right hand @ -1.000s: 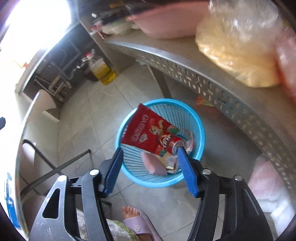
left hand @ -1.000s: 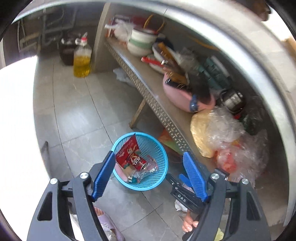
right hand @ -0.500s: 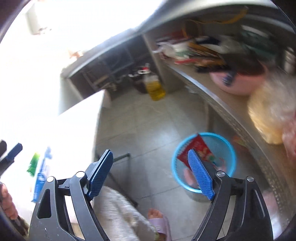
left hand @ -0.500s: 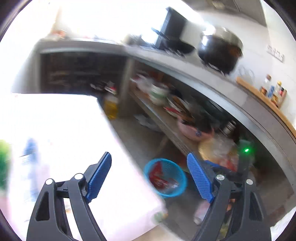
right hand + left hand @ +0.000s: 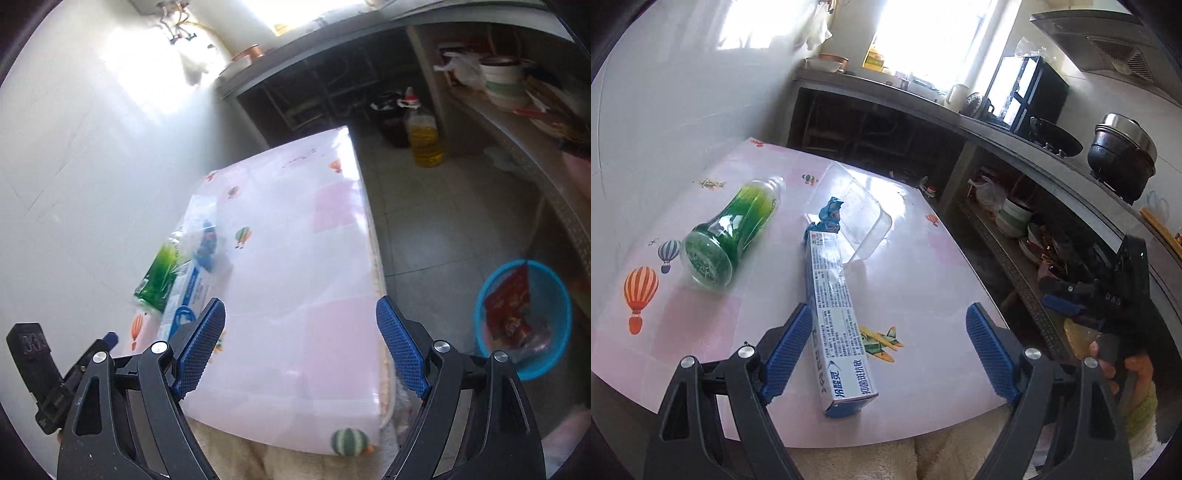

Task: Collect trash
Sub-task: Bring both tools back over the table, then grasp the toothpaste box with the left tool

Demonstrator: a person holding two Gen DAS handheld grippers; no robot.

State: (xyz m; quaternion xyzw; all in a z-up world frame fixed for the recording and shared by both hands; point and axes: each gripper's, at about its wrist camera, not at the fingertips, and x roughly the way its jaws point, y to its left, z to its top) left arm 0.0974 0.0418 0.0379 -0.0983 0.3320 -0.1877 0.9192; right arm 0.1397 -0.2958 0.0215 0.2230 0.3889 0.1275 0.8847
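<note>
A green plastic bottle (image 5: 735, 232) lies on its side on the pink-clothed table (image 5: 916, 266). Beside it are a long blue-and-white toothpaste box (image 5: 834, 314) and a clear plastic tray (image 5: 860, 218). My left gripper (image 5: 888, 314) hangs open over the table's near edge; the box lies between its fingers, close to the left one and untouched. My right gripper (image 5: 301, 306) is open and empty above the table (image 5: 295, 258), to the right of the bottle (image 5: 160, 277) and box (image 5: 188, 291). On the floor at the right stands a blue basket (image 5: 563, 317) holding a red packet (image 5: 508, 299).
A metal shelf with bowls (image 5: 1012, 218) runs under the counter at the right. A dark pot (image 5: 1119, 155) sits on the counter. A bottle of yellow oil (image 5: 424, 142) stands on the tiled floor. White fluffy fabric (image 5: 886, 458) lies below the table's near edge.
Both grippers swung up and away from the blue basket on the floor to the table. The red packet and other trash stay in the basket. Both pairs of jaws stand wider.
</note>
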